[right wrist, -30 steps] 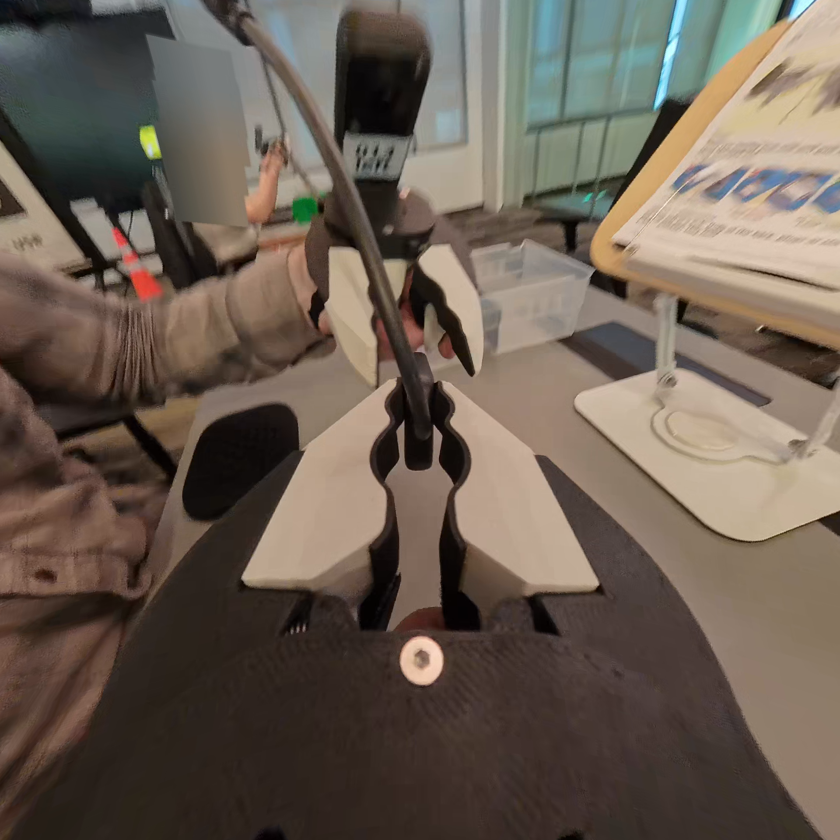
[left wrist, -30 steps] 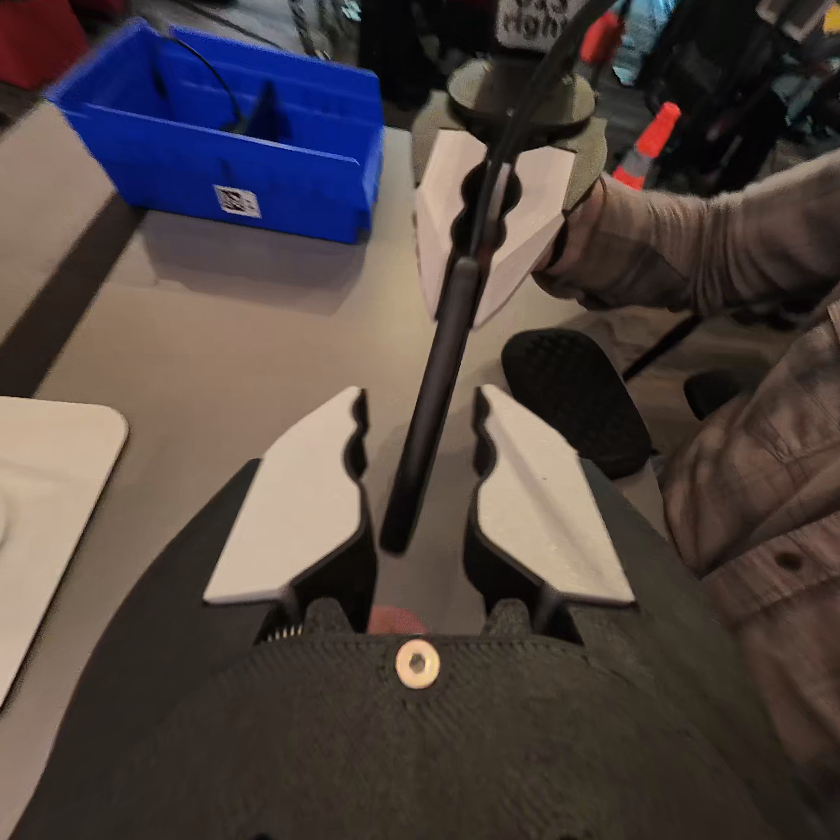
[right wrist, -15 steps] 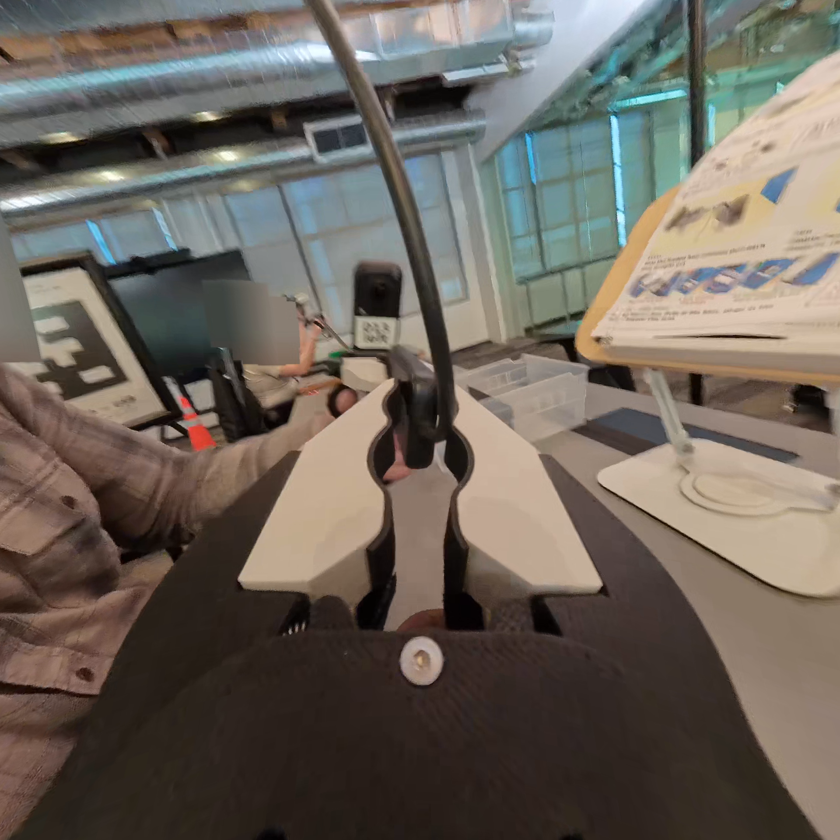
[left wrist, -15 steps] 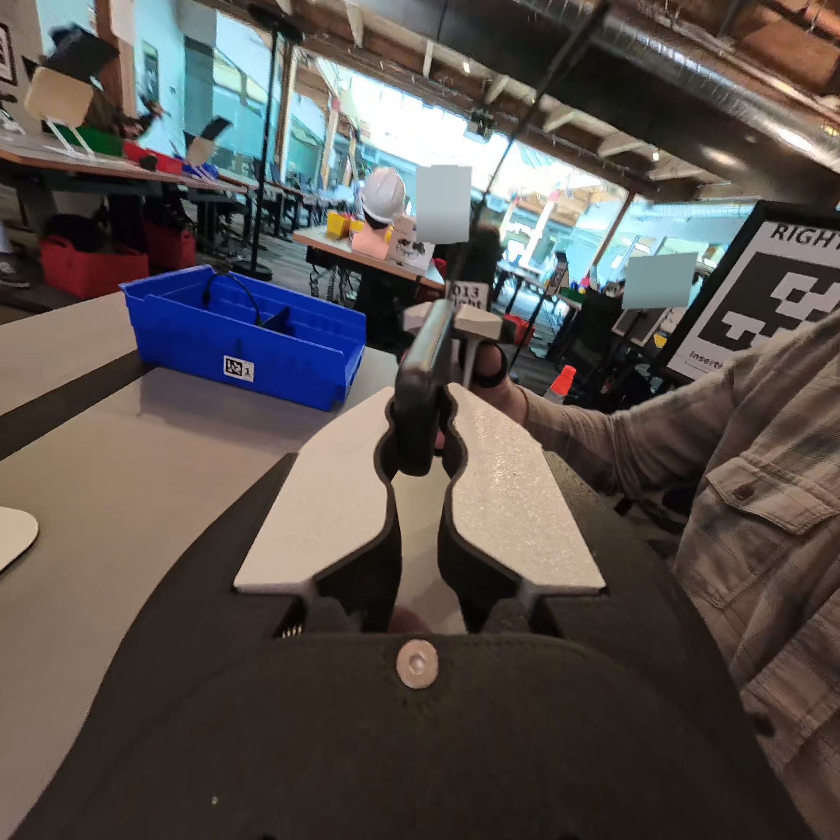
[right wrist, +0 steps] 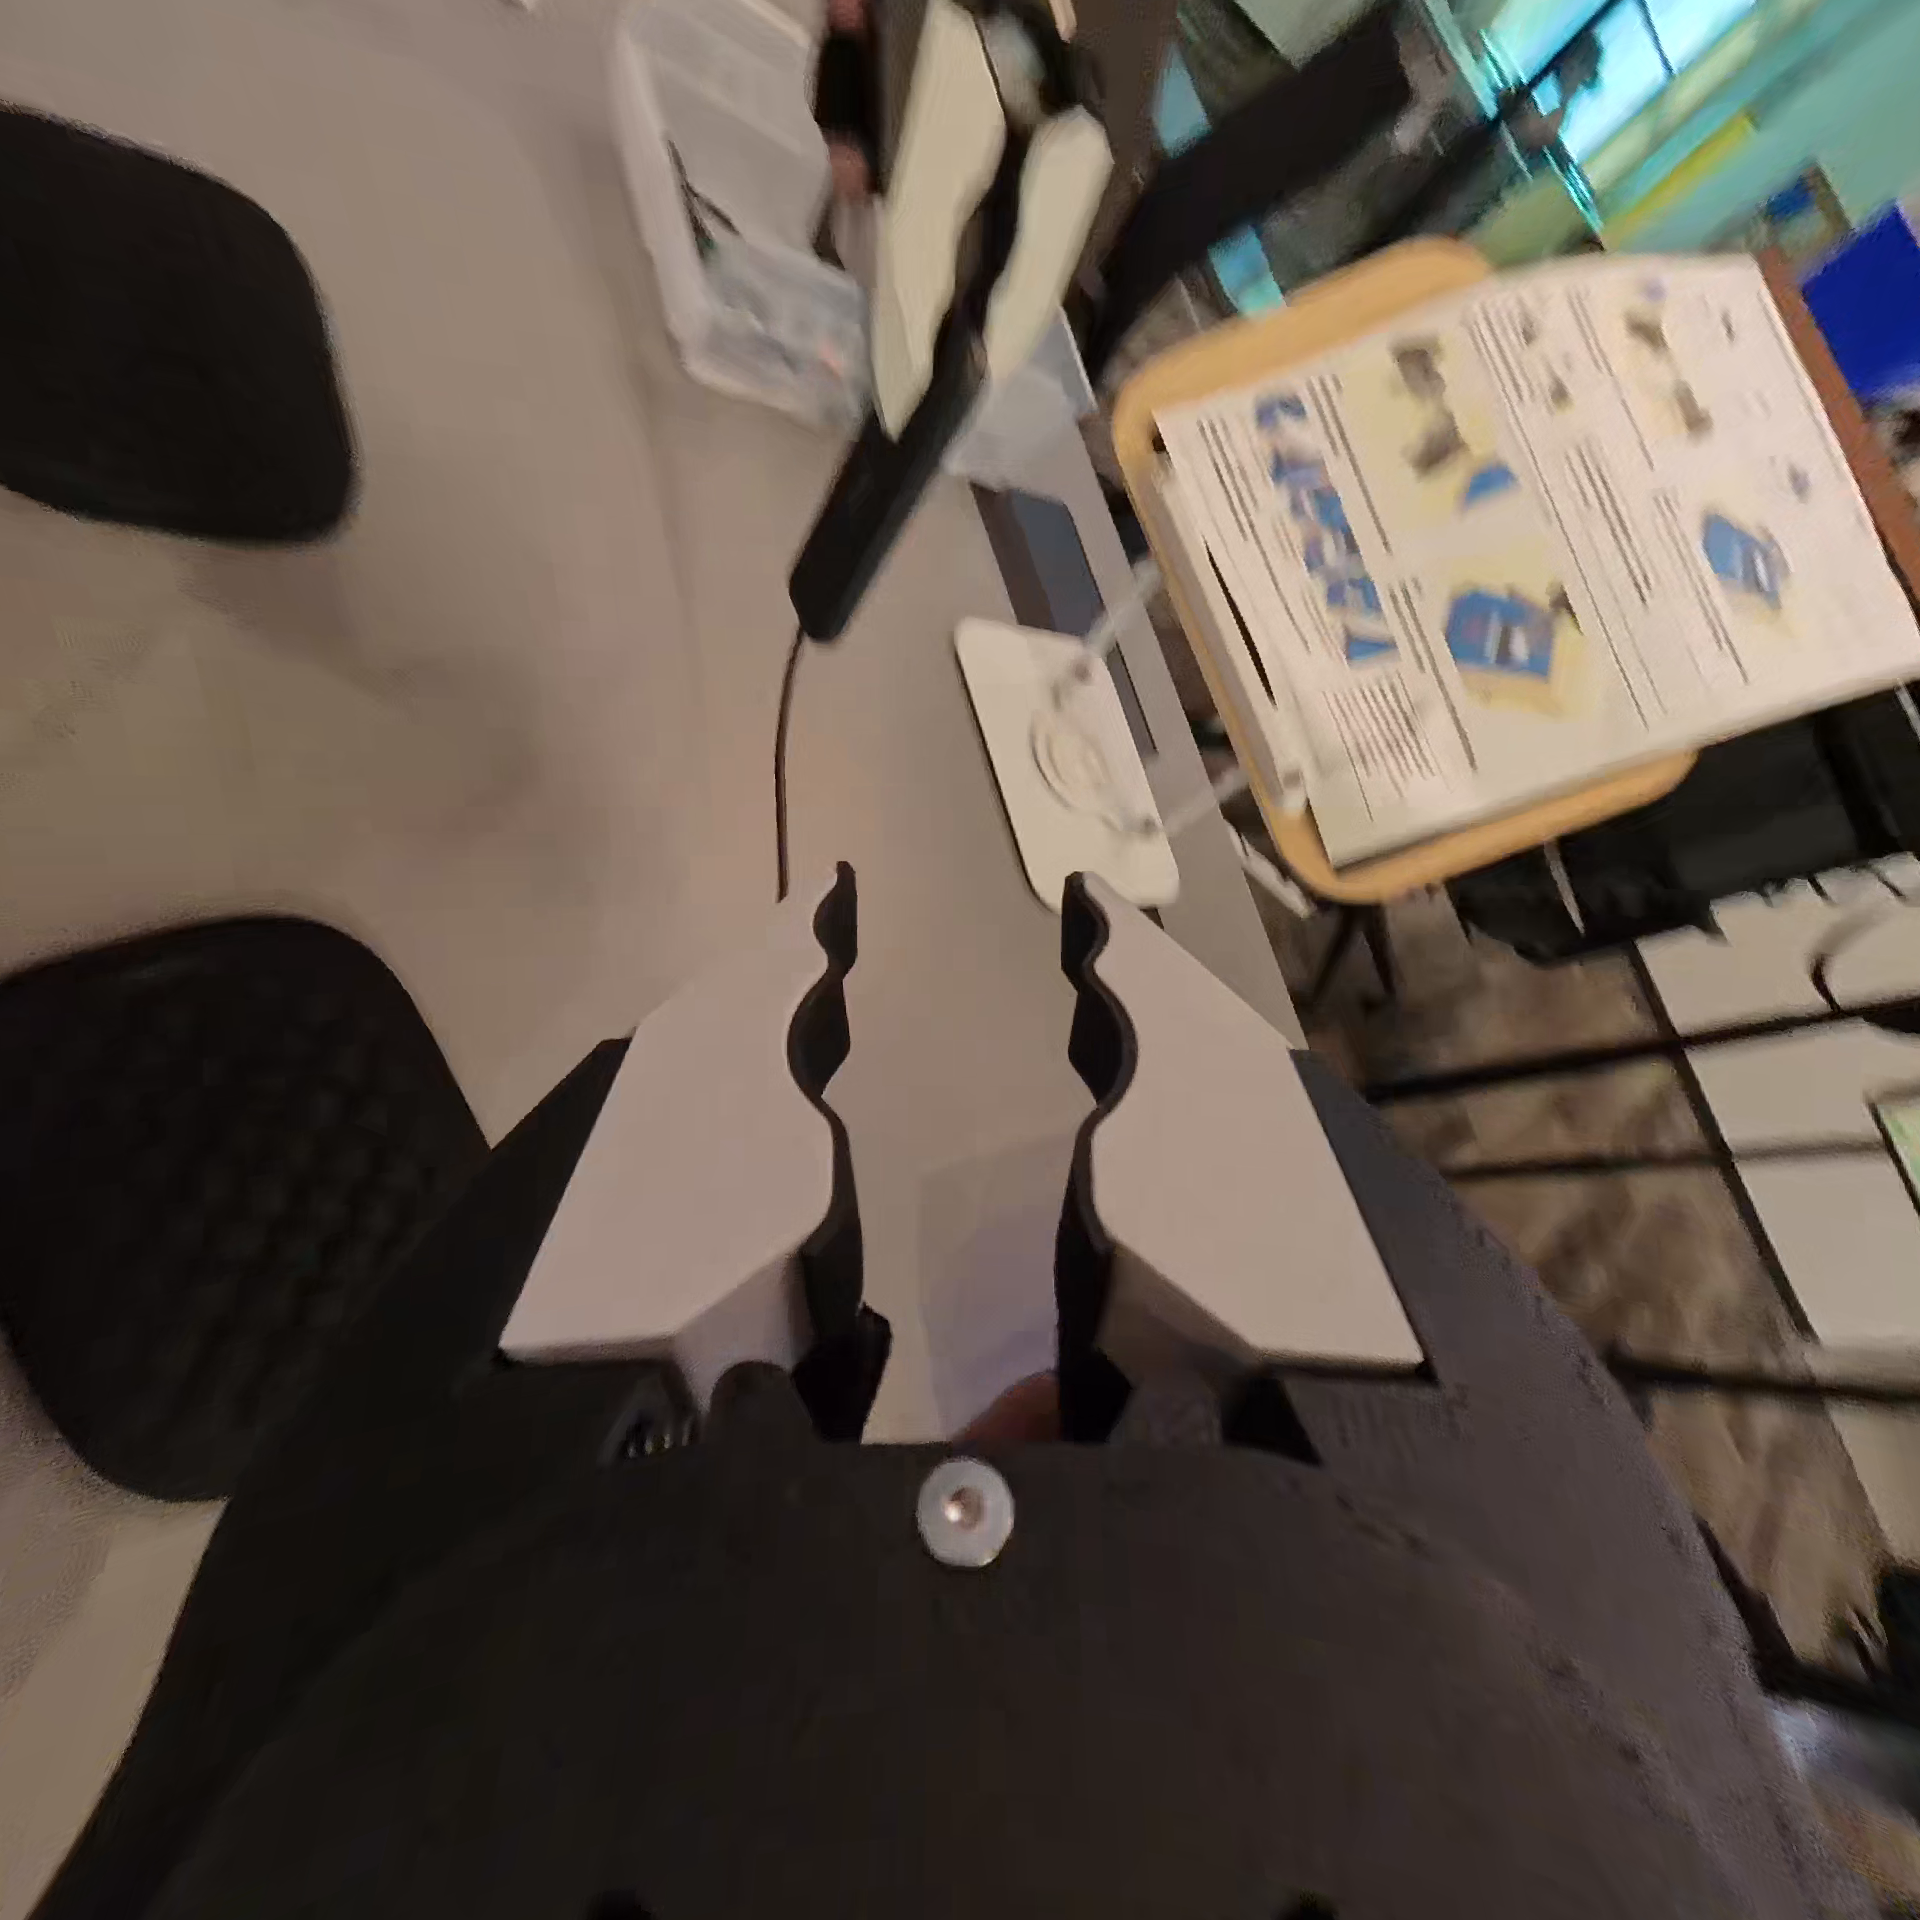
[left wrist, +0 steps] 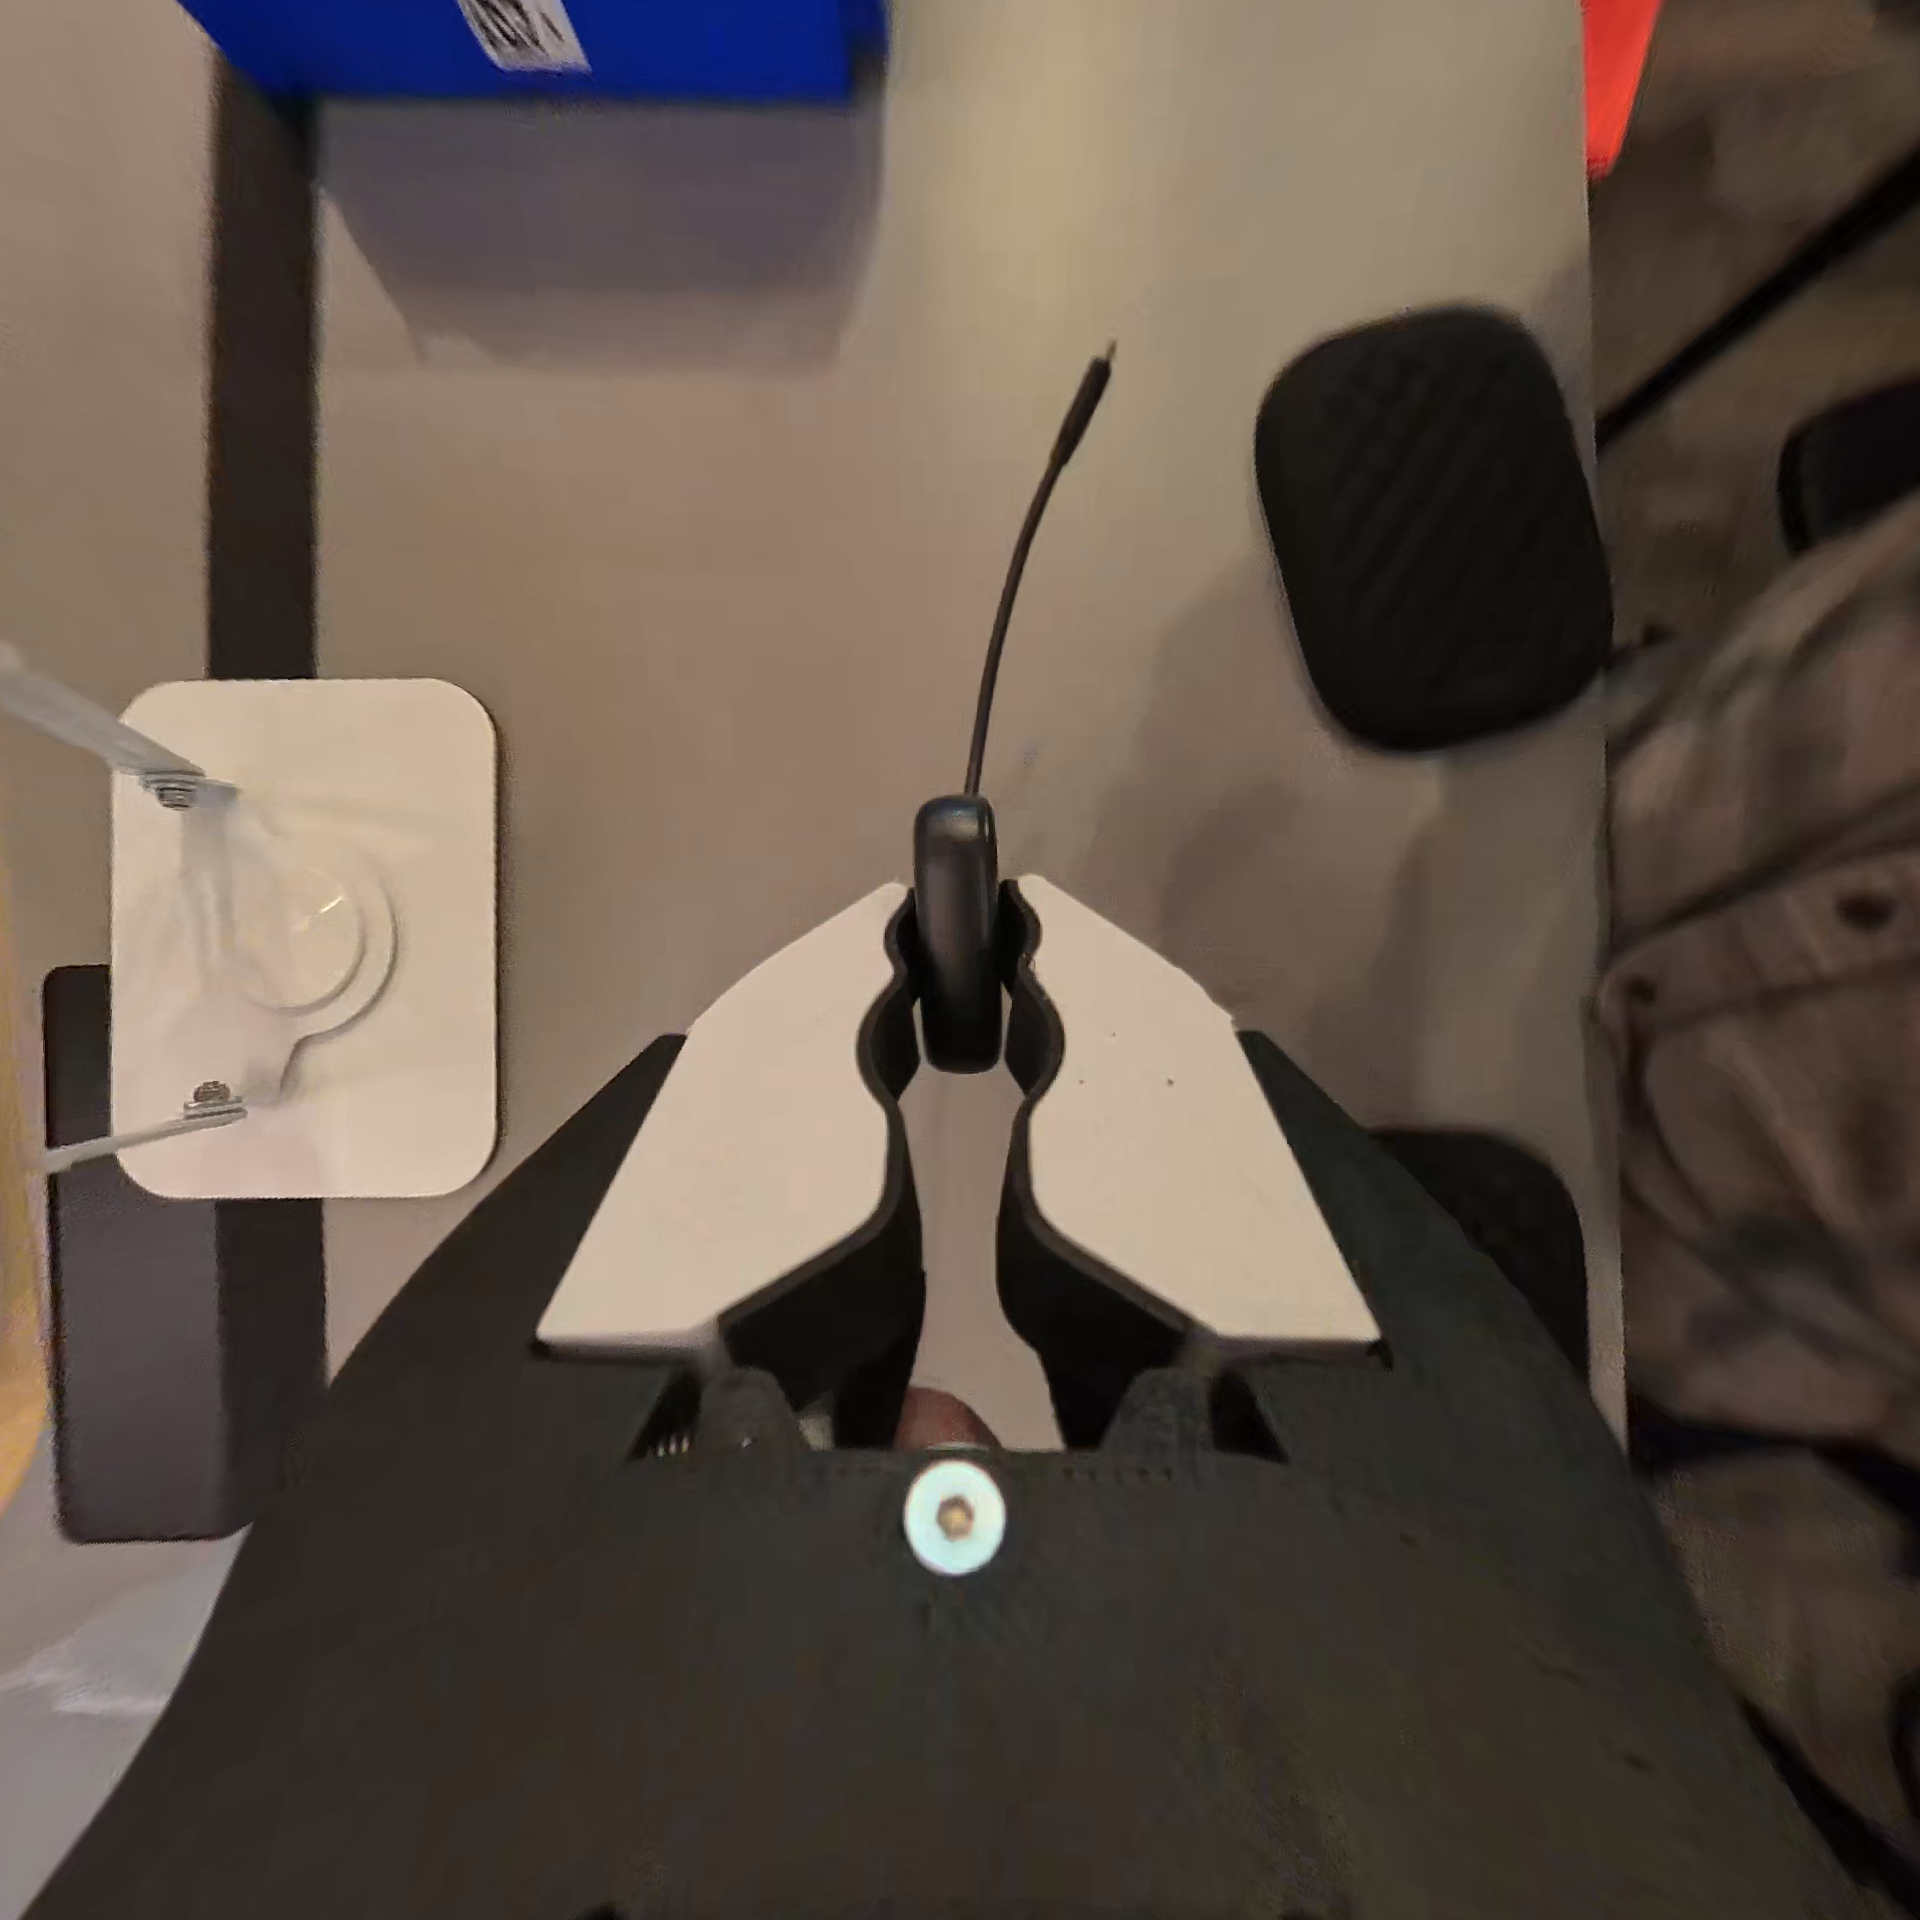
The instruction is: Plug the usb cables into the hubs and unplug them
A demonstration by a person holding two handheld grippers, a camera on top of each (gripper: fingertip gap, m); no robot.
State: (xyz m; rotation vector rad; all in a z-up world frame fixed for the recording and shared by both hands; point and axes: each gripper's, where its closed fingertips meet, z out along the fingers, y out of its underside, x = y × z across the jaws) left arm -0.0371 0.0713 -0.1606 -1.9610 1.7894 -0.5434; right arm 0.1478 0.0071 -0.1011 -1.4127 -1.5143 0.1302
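The left hand-held gripper (left wrist: 957, 914) is clamped on the black USB hub (left wrist: 955, 940), held end-down over the grey bench (left wrist: 675, 540) with its thin cable (left wrist: 1023, 561) dangling free toward the surface. The right hand-held gripper (right wrist: 956, 904) hangs nearby with its jaws apart and empty, angled down at the bench. By my reckoning the cable is loose with its end plugged into nothing, so either an unplug is just done or a plug-in is still to come.

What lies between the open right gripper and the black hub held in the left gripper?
In the right wrist view, only the hub's thin black cable hangs there above bare grey table, ending beside the right gripper.
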